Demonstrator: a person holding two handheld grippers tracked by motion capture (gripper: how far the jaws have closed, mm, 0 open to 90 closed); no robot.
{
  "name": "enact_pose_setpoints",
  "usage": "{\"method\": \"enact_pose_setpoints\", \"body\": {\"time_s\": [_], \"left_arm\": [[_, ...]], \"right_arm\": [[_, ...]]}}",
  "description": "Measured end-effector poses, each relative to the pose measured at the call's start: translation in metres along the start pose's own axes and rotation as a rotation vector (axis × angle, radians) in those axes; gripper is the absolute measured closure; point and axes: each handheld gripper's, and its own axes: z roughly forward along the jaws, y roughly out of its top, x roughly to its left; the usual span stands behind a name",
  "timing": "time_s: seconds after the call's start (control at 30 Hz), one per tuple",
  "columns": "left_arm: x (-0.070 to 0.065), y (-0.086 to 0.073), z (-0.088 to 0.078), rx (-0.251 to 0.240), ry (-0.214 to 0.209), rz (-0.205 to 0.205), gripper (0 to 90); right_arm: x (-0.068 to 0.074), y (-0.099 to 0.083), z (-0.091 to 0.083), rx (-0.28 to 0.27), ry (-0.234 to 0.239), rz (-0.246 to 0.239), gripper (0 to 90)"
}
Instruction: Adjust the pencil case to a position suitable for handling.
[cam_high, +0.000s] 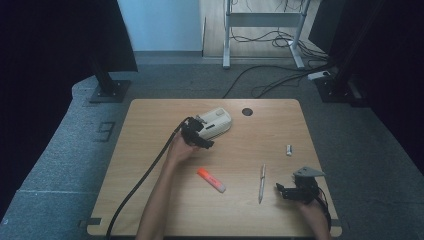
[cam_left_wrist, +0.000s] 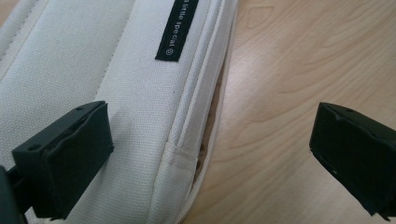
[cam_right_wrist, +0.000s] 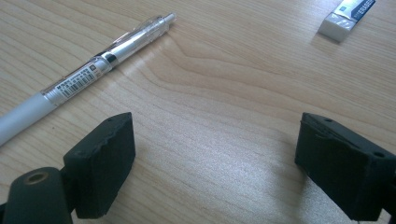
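The step in hand is judged to be the approach to a cream fabric pencil case (cam_high: 216, 123), which lies at the far middle of the worktop (cam_high: 150, 200). The left claw (cam_high: 199, 134) is held wide open astride the case's zipped edge, with nothing gripped. Next, that edge must be closed on squarely. The case's long axis runs slantwise, its far end pointing up-right. The right claw (cam_high: 290, 190) is likewise spread wide and empty, near a pen (cam_high: 261, 182).
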Motion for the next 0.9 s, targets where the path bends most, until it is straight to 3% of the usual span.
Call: {"method": "enact_pose_setpoints", "body": {"time_s": [0.13,0.33,0.47,0.7,0.9], "left_arm": [[0.000,-0.005,-0.005,-0.019,-0.053,-0.027,0.0],[-0.005,-0.013,-0.008,-0.026,-0.058,-0.016,0.0],[-0.007,-0.020,-0.014,-0.036,-0.094,-0.027,0.0],[-0.012,-0.031,-0.020,-0.020,-0.056,-0.016,0.1],[-0.015,-0.043,-0.028,-0.033,-0.075,-0.028,1.6]], "right_arm": [[0.000,0.000,0.000,0.000,0.000,0.000,11.4],[0.000,0.000,0.000,0.000,0.000,0.000,11.3],[0.000,0.000,0.000,0.000,0.000,0.000,11.3],[0.000,0.000,0.000,0.000,0.000,0.001,11.3],[0.000,0.000,0.000,0.000,0.000,0.001,11.3]]}}
